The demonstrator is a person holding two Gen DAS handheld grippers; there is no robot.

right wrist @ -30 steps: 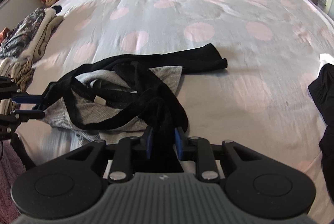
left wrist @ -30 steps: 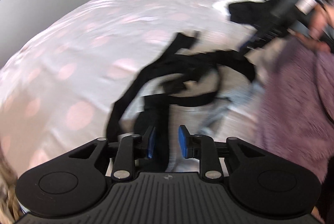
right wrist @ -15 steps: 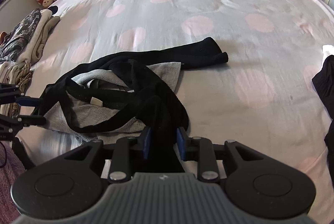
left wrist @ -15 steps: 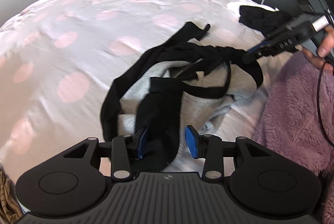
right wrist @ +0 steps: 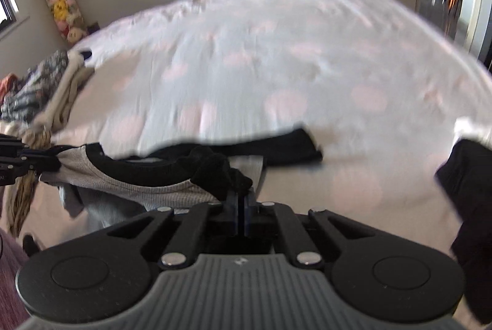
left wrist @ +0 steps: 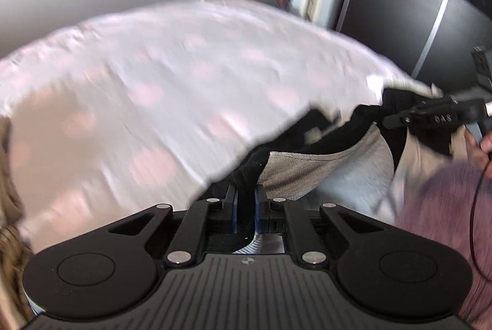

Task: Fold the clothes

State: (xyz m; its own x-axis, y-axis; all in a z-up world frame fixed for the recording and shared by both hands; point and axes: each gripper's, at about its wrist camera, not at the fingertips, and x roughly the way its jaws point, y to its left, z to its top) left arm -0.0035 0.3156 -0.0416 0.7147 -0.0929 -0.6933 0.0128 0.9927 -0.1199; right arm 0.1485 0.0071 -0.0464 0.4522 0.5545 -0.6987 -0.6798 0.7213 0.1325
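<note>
A grey top with black trim and black sleeves point(left wrist: 323, 164) hangs stretched between my two grippers above the bed. My left gripper point(left wrist: 245, 198) is shut on one black-edged corner of it. My right gripper point(right wrist: 241, 201) is shut on the other bunched black end point(right wrist: 215, 173). In the right wrist view the grey body point(right wrist: 138, 182) runs left to the left gripper point(right wrist: 27, 161), and one black sleeve point(right wrist: 276, 145) trails on the bed. In the left wrist view the right gripper point(left wrist: 430, 115) shows at the far right.
The bed point(right wrist: 276, 68) has a pale cover with pink dots. A pile of clothes point(right wrist: 40, 90) lies at its left edge. Another black garment point(right wrist: 470, 191) lies at the right. My purple fleece sleeve point(left wrist: 446, 207) is close by. Dark wardrobe doors point(left wrist: 399, 7) stand behind.
Both grippers have closed tight on the top and lifted it off the bed, pulling it taut between them. Both cameras tilted up, with motion blur.
</note>
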